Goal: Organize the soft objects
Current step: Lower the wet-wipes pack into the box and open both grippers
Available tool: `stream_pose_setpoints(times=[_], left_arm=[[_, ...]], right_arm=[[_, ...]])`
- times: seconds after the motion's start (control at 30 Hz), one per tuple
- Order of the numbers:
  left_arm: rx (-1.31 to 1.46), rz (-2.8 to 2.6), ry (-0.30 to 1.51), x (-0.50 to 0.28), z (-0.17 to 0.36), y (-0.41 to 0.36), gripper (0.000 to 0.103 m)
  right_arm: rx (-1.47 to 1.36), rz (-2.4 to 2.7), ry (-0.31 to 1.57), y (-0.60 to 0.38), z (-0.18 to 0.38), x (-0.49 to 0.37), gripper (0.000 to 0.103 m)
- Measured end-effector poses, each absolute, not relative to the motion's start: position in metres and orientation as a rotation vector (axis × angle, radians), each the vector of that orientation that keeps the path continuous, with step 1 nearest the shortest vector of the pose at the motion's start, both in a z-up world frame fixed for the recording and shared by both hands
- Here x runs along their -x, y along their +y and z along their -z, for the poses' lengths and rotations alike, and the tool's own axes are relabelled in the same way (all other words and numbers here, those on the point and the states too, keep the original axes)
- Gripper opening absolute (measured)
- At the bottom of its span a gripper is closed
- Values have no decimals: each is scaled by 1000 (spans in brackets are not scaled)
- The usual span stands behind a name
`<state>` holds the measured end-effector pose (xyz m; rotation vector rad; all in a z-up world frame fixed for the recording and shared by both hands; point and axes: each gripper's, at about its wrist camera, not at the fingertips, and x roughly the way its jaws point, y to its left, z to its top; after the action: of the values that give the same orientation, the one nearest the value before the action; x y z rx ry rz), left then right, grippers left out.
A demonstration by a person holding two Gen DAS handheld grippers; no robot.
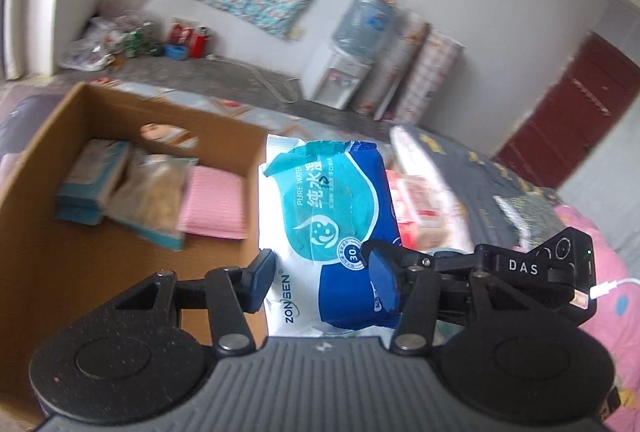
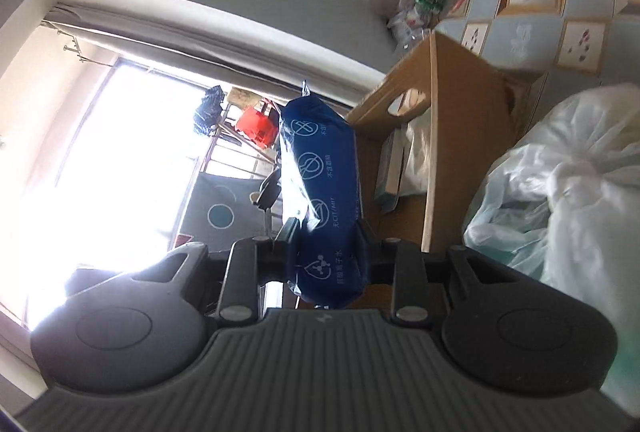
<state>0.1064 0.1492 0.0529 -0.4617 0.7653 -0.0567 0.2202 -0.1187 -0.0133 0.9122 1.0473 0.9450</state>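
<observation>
In the left wrist view, the wet wipes pack [image 1: 320,216] fills the centre of the frame, white and blue with a teal flap, just right of the open cardboard box [image 1: 48,160]. The left gripper [image 1: 322,280] has its jaws clamped on the pack's near end, one pad at each side. At the lower right of that frame the right gripper [image 1: 384,274] reaches in and grips the same pack.

In the right wrist view the pack [image 2: 316,168] stands on edge in the centre, its dark blue side showing, pinched at its near end between the right gripper's jaws.

Inside the box, at centre left, lie a teal packet [image 1: 94,184], a clear bag of beige filling [image 1: 152,192] and a pink cloth [image 1: 214,202]. A white plastic bag [image 2: 560,184] bulges at the right of the right wrist view.
</observation>
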Motion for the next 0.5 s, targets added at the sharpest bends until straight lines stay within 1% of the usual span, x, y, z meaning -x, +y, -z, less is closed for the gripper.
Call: stream_pose_setpoints(times=[0.13, 0.17, 0.23, 0.3, 0.4, 0.5], left_arm=[[481, 11, 811, -110, -35, 185, 51], [483, 13, 826, -113, -29, 191, 49], [481, 31, 880, -122, -13, 201, 49], [474, 14, 945, -126, 8, 206, 49], [475, -2, 1027, -136, 34, 211, 49], [533, -5, 1089, -146, 51, 216, 53]], right_arm=[[-860, -925, 1097, -76, 27, -220, 30], [-818, -909, 1104, -68, 28, -219, 30], [-695, -859, 1100, -60, 24, -219, 34], [-640, -834, 1070, -63, 20, -217, 36], [-635, -820, 1045, -81, 13, -219, 36], [-627, -792, 1016, -100, 7, -219, 36]])
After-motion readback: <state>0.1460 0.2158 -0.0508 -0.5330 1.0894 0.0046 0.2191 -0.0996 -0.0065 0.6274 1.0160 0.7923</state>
